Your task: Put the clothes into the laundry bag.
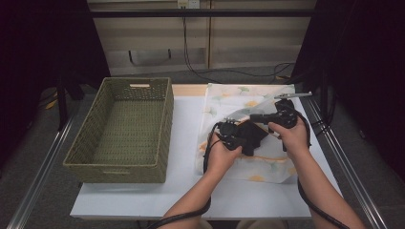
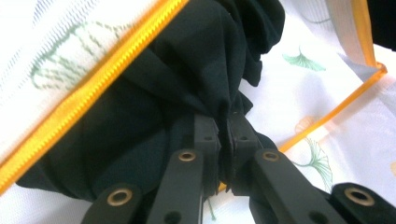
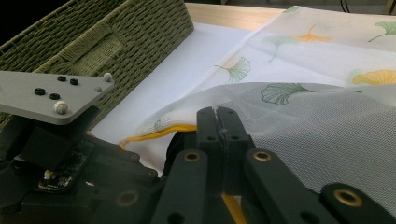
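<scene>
Black fabric, some dark garment [image 2: 154, 88], is bunched up at the mouth of a white mesh laundry bag [image 1: 248, 102] with ginkgo leaf prints and an orange zipper [image 2: 93, 84], and that's where we've got both claws working. The bag lies flat on the right half of the white bench [image 1: 186, 119], and the garment sits partway in the opening, near the bag's middle.

Our left claw [image 2: 223, 140] is clamped tight on a fold of the black cloth; you can see the fabric pinched between the jaws in the left gripper view. Our right claw [image 3: 218, 126] is closed on the edge of the mesh right by the zipper, lifting that top layer up off the garment.

Pose-wise, our left hand [image 1: 220, 153] comes in from the bottom and angles up and to the right, while our right hand [image 1: 290, 134] sits just beside it, a bit farther out, with the forearm slanting in from the lower right. The two claws are close together over the bag.

Off to the left, well apart from the bag, there's a green woven basket [image 1: 102, 119] on the bench.
</scene>
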`<state>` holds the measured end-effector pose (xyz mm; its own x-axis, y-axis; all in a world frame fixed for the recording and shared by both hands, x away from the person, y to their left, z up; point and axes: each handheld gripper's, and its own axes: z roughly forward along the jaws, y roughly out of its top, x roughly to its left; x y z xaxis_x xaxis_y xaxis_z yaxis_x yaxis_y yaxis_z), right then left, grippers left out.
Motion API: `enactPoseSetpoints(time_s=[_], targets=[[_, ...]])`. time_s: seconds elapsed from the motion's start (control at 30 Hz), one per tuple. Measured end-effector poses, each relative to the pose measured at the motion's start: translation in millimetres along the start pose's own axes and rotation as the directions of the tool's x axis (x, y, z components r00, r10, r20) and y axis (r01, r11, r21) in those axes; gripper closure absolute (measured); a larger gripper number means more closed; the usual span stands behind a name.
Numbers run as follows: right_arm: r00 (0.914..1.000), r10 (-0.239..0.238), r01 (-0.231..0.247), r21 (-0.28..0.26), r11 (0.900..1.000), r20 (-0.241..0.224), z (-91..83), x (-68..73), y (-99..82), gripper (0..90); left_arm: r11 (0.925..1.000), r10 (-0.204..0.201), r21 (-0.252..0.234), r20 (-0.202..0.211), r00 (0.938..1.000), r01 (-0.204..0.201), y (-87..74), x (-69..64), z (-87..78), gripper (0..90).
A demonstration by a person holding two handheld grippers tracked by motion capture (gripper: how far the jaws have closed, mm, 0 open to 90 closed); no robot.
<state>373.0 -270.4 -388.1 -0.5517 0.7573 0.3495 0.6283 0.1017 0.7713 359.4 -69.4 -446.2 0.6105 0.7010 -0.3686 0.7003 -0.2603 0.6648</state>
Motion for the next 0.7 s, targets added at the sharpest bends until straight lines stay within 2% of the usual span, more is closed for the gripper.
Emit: enactPoseSetpoints(time_s=[0.17,0.27,0.47,0.7], targets=[[1.0000,-0.002,0.002,0.000,1.0000,0.001,-0.3,0.3,0.0,89.6,0.9995,0.014,-0.028,-0.009,0.9999,-0.015,2.2,0.4,-1.1,85.5],[0.9999,0.007,-0.007,-0.002,1.0000,-0.009,-0.7,-0.2,-0.6,89.6,0.9993,0.004,-0.037,-0.012,0.9999,-0.004,2.1,0.1,0.8,85.5],[0.9999,0.009,-0.009,-0.004,1.0000,-0.013,-1.6,-0.4,-0.4,89.6,0.9975,0.008,-0.070,-0.018,0.9998,-0.009,1.8,1.3,2.8,85.5],[0.9999,0.004,-0.004,-0.005,1.0000,-0.012,-3.0,-1.2,0.4,89.6,0.9974,0.006,-0.072,-0.027,0.9996,-0.008,0.8,2.0,3.8,85.4]])
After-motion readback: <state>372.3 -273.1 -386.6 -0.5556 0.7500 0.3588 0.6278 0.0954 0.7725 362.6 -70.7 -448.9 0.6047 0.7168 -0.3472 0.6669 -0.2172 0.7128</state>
